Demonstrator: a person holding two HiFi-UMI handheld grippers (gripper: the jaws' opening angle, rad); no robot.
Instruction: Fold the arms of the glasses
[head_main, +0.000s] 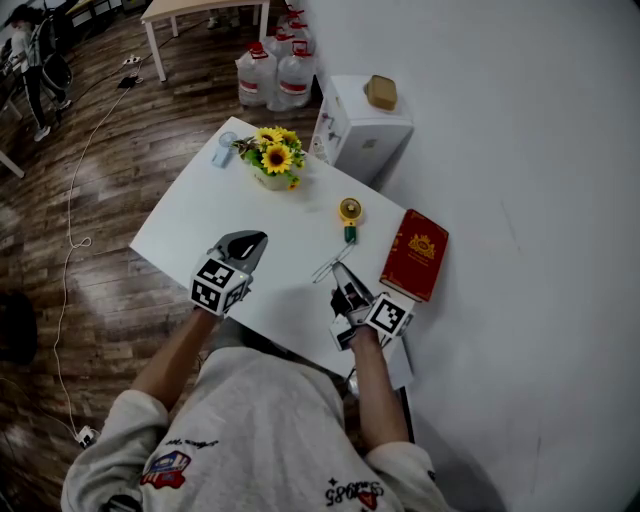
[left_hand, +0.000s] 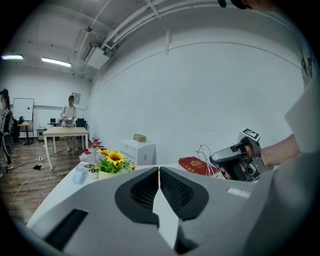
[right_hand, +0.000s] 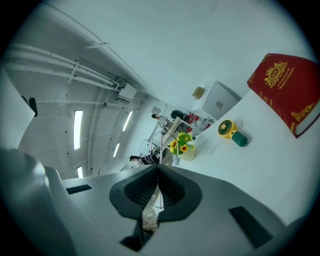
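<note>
pinching the glasses at the tip of the right claw.

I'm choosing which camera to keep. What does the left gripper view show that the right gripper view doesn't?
Left gripper view only: the right gripper seen from outside. Right gripper view only: the fan. Both: the glasses in that gripper, the sunflowers, the book and the cabinet.
</note>
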